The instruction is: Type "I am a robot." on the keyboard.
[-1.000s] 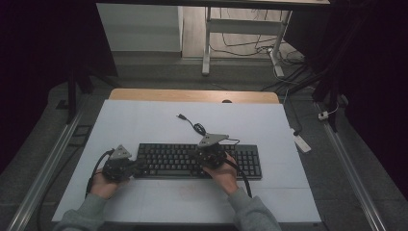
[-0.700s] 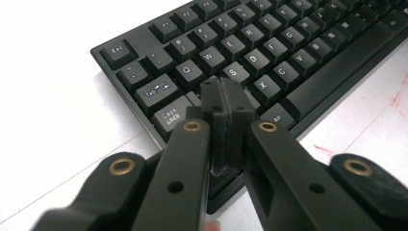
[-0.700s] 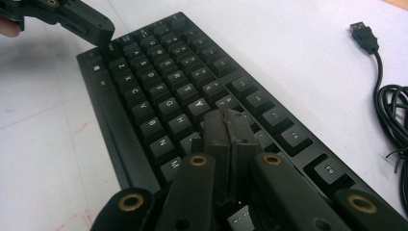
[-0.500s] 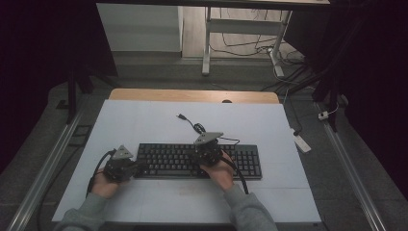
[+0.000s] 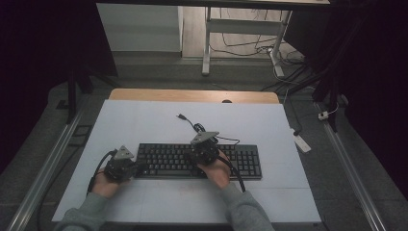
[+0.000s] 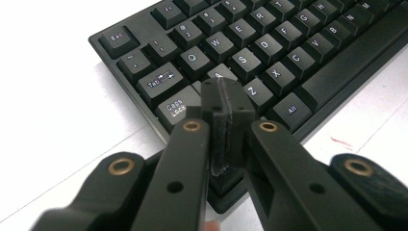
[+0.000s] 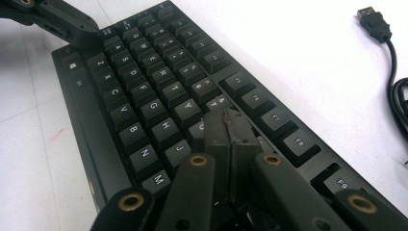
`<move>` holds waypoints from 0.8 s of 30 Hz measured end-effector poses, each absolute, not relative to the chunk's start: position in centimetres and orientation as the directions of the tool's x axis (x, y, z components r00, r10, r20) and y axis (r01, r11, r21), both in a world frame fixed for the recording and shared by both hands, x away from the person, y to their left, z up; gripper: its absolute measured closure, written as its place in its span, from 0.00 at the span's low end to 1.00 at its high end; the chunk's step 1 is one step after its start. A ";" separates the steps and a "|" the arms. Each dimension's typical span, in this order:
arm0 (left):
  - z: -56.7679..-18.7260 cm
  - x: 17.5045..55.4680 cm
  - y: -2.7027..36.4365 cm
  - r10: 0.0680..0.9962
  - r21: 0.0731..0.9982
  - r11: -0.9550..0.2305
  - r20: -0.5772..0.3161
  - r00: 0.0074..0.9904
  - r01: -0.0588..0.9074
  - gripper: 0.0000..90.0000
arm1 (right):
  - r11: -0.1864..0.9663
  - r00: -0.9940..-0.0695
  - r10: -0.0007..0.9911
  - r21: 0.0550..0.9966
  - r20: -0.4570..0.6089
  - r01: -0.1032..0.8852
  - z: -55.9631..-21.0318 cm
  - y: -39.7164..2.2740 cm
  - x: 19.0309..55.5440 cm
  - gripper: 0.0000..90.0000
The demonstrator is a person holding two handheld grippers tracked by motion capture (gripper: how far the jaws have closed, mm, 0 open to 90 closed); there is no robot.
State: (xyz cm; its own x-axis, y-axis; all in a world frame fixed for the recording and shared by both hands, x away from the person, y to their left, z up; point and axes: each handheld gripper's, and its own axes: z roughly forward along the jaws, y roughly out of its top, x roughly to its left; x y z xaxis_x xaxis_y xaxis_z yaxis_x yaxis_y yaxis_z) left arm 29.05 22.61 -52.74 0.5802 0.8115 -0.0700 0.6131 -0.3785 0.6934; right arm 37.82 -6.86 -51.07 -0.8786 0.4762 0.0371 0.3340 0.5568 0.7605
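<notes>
Keyboard (image 5: 199, 161) beneath both hand-held grippers

A: Item one, work surface?
B: White table (image 5: 144, 120), wooden strip (image 5: 192, 95) along its far edge at twelve o'clock.

A: Flooring?
B: Grey floor (image 5: 57, 120), metal rails at nine (image 5: 43, 173) and three o'clock (image 5: 351, 173).

A: Furniture beyond?
B: Pale cabinet (image 5: 139, 29) at eleven; white desk frame (image 5: 207, 38) at twelve to one, loose cables (image 5: 250, 45) beneath it.

A: Lighting?
B: Dim; both sides fall to black. White power strip (image 5: 301, 142) at three o'clock.
</notes>
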 end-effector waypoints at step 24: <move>-53.0 29.1 22.3 0.808 0.686 -0.396 -0.056 0.587 0.610 0.99 | 0.574 -0.876 0.481 0.747 0.022 0.334 -51.7 -6.4 38.1 0.99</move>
